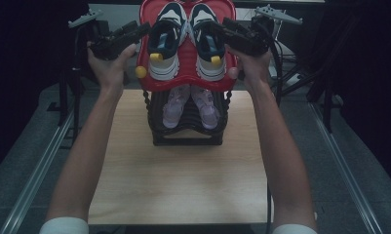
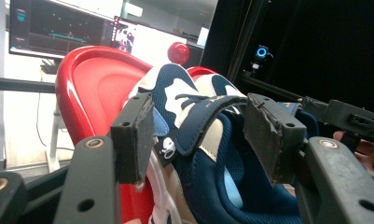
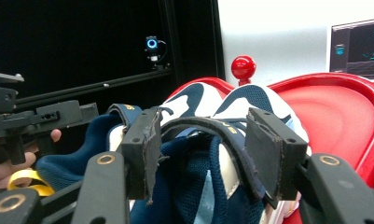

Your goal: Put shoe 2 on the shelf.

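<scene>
Red plastic tray [image 1: 185, 78] holding two blue and white shoes [image 1: 166, 41], pink shoes [image 1: 176, 105] on black rack [image 1: 187, 134] below, left tool [image 1: 143, 30] and right tool [image 1: 221, 27] both wide open around shoe straps

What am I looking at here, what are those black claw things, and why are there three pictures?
A person holds a hand tool in each hand, each ending in a two-jaw claw. The high view looks down from above: left claw and right claw reach at a pair of navy and white sneakers on a red shoe rack tier. Beneath it, a black tier holds pale purple shoes, all on a wooden table. The other two pictures come from cameras riding on each claw. Both claws stand open, a sneaker strap between the left jaws; nothing is gripped.
</scene>
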A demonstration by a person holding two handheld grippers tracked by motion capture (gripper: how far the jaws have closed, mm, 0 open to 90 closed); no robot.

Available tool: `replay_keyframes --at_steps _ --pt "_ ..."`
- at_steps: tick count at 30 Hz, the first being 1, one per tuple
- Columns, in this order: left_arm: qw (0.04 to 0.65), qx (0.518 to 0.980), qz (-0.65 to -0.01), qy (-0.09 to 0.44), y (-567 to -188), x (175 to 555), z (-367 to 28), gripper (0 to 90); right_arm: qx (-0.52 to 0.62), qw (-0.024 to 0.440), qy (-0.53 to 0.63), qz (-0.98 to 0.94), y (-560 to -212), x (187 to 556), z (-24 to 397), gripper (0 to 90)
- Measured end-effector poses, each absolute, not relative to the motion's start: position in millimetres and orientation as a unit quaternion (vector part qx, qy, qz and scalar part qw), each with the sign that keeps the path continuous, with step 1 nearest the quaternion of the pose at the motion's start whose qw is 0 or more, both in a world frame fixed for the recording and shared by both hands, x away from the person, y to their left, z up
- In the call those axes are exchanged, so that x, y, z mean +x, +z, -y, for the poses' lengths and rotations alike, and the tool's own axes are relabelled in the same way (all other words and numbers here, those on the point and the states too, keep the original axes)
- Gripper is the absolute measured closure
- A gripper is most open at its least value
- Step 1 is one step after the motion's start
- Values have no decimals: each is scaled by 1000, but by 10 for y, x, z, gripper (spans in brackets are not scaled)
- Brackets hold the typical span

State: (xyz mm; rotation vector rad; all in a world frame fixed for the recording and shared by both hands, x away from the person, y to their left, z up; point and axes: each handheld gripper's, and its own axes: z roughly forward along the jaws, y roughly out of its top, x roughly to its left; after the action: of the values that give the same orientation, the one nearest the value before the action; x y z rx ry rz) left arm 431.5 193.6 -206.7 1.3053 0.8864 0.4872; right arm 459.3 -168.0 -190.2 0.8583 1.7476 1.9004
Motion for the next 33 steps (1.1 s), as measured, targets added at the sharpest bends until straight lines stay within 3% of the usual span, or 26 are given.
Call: replay_keyframes --at_steps 33 --pt "679 572 -416 197 -2402 3939 -2306 440 316 181 714 -598 -2348 4273 2256 494"
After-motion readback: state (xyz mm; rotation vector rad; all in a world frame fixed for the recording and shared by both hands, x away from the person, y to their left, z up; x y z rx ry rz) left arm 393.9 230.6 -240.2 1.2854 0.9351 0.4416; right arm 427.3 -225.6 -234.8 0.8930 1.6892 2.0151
